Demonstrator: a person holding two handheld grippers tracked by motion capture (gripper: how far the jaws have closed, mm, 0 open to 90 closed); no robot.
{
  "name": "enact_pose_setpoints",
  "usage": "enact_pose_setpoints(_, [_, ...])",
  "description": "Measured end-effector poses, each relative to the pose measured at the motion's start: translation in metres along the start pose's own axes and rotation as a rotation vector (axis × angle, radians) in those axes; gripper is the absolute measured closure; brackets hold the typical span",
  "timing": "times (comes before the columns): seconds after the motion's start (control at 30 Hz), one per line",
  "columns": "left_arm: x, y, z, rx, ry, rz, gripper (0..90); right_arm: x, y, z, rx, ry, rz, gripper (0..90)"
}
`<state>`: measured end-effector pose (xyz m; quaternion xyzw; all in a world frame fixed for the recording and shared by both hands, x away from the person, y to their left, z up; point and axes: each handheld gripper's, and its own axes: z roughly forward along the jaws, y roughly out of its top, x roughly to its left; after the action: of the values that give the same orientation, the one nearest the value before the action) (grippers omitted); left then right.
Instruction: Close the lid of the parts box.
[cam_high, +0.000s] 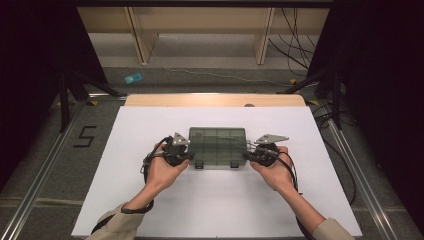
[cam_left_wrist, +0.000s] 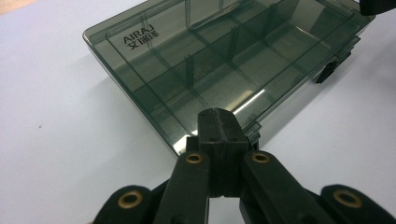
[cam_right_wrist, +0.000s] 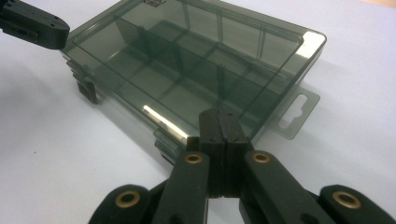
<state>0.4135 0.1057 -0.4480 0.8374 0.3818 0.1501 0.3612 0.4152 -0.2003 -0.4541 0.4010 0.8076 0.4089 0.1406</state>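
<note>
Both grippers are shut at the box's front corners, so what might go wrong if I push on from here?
The box lies loose on smooth white table, so uneven pressure from left gripper or right gripper may slide or twist it. Shut tips could also slip off the glossy lid, missing the latches.

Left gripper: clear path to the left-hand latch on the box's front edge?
Probably yes. The left gripper, jaws shut, sits at the near left corner of the smoky compartment box; the latch is just beside it on the white mat, with nothing between.
</note>
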Motion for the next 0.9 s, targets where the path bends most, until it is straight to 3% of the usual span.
enact_pose_setpoints(0.17, [-0.001, -0.001, 0.001, -0.017, 0.0, -0.004, 89.9, 0.001, -0.002, -0.001, -0.005, -0.007, 0.008, 90.0])
enact_pose_setpoints(0.27, [0.0, -0.001, -0.001, 0.0, 0.005, 0.038, 88.7, 0.001, -0.003, -0.001, -0.01, 0.0, 0.014, 89.5])
enact_pose_setpoints(0.3, [0.0, -0.002, -0.001, -0.008, -0.002, 0.022, 87.3, 0.001, -0.003, -0.001, -0.015, 0.0, 0.012, 88.0])
enact_pose_setpoints(0.5, [0.003, -0.004, -0.008, -0.021, 0.005, 0.035, 77.9, 0.002, -0.005, -0.002, -0.03, 0.023, -0.01, 77.8])
enact_pose_setpoints(0.57, [0.003, -0.004, -0.01, -0.052, 0.002, 0.029, 71.3, 0.003, -0.005, -0.005, -0.043, 0.023, -0.013, 72.5])
enact_pose_setpoints(0.67, [0.0, -0.006, -0.014, -0.13, 0.0, -0.025, 57.6, 0.003, -0.006, -0.01, -0.076, 0.033, -0.034, 62.6])
enact_pose_setpoints(0.9, [-0.003, -0.008, -0.028, -0.211, -0.002, -0.024, 29.0, 0.004, -0.012, -0.023, -0.167, 0.057, -0.059, 37.1])
